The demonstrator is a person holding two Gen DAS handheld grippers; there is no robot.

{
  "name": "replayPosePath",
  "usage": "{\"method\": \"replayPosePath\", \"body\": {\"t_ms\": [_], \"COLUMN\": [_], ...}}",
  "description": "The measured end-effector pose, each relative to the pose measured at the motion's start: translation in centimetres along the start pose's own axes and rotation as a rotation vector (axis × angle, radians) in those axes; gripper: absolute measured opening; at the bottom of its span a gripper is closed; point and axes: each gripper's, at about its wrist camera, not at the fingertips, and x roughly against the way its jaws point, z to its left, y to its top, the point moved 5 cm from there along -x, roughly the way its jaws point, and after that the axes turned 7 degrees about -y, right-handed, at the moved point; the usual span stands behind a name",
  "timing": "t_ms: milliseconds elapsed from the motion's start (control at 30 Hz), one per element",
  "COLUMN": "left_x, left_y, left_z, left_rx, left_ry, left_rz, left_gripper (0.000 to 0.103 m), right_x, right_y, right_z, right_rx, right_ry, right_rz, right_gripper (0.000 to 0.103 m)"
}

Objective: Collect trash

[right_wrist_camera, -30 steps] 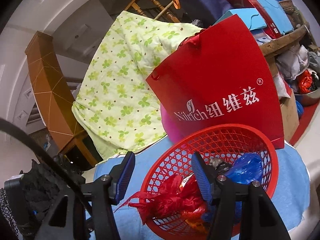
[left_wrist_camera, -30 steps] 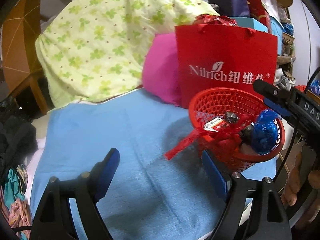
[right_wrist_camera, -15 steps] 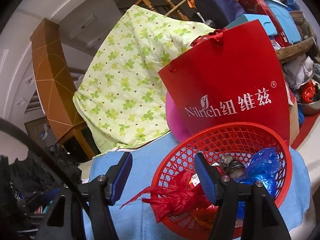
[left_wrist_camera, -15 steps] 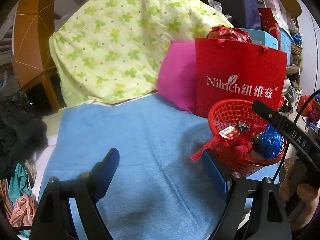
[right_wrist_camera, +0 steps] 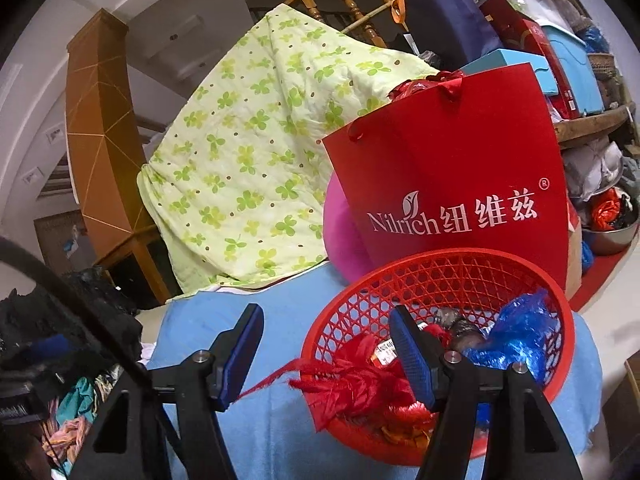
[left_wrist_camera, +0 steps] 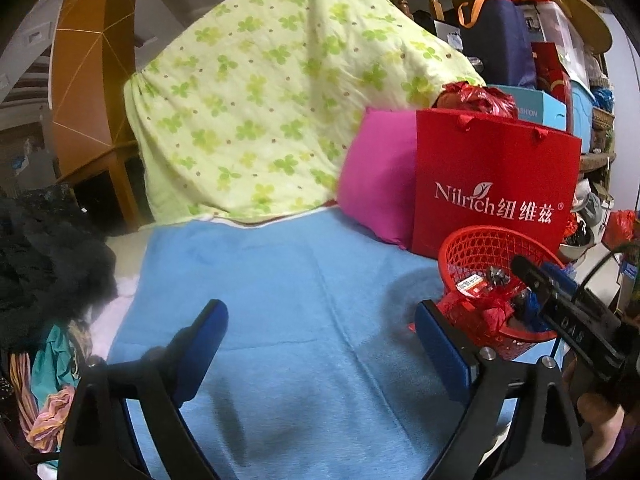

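**Grippers draw back from filled trash basket**

The left gripper hangs over a blue blanket, jaws spread wide and holding nothing. Compared with a second ago, it sits farther back: the red mesh basket now appears smaller and lower at the right of its view, and more of the blanket shows ahead. The right gripper, also wide open and empty, has pulled away slightly too; its right finger overlaps the basket's near rim, its left finger over blanket. In the left wrist view it crosses in front of the basket's right side.

The basket rests on the blanket's right edge, holding a crumpled red wrapper whose strip trails over the rim, a blue plastic bag, a small printed packet and dark scraps. Directly behind it stands a red paper bag, beside a pink cushion and a green clover-print quilt. Dark clothing is heaped at the left.
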Motion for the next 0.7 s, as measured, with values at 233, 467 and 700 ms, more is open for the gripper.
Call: {"method": "replayPosePath", "body": {"t_ms": [233, 467, 700], "left_x": [2.1, 3.9, 5.4], "left_y": [0.6, 0.9, 0.7], "left_z": [0.7, 1.2, 1.6], "left_rx": [0.001, 0.007, 0.008], "left_ry": [0.0, -0.003, 0.027], "left_rz": [-0.033, -0.053, -0.055], "left_gripper": [0.095, 0.095, 0.097], "right_x": [3.1, 6.9, 10.0], "right_y": [-1.0, 0.7, 1.6], "right_z": [0.5, 2.2, 5.0], "right_rx": [0.046, 0.131, 0.204], "right_ry": [-0.024, -0.037, -0.022], "right_rz": [0.023, 0.016, 0.041], "right_gripper": [0.069, 0.075, 0.077]}}
